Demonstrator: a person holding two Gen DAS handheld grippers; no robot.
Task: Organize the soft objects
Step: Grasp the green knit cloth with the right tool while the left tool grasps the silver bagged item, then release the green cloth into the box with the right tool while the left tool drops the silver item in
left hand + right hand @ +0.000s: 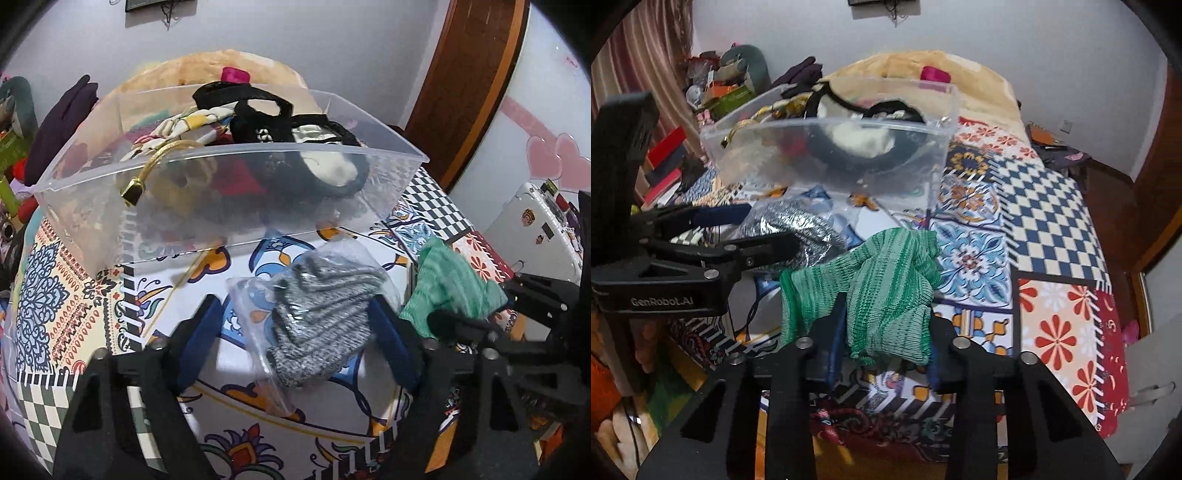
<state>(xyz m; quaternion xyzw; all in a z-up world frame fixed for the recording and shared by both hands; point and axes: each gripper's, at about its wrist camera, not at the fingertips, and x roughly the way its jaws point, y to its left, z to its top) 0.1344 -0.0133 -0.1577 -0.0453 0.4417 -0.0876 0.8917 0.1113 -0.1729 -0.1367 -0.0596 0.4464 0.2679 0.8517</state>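
A grey knit item in a clear plastic bag (317, 321) lies on the patterned bedspread (59, 302). My left gripper (295, 332) is open, its blue fingers (201, 328) either side of the bag. A green knit cloth (875, 291) hangs between the fingers of my right gripper (882, 332), which is shut on it; it also shows in the left wrist view (450, 284). A clear plastic bin (229, 184) holding several soft things, among them black straps and a dark slipper (332, 173), stands just beyond the bag. The left gripper shows in the right wrist view (746, 229).
The bed is covered by a patchwork spread (1049, 221). A white suitcase (535, 225) stands right of the bed. Clutter and books (665, 162) lie at the left. A beige pillow (916, 62) and a pink object (234, 75) sit behind the bin.
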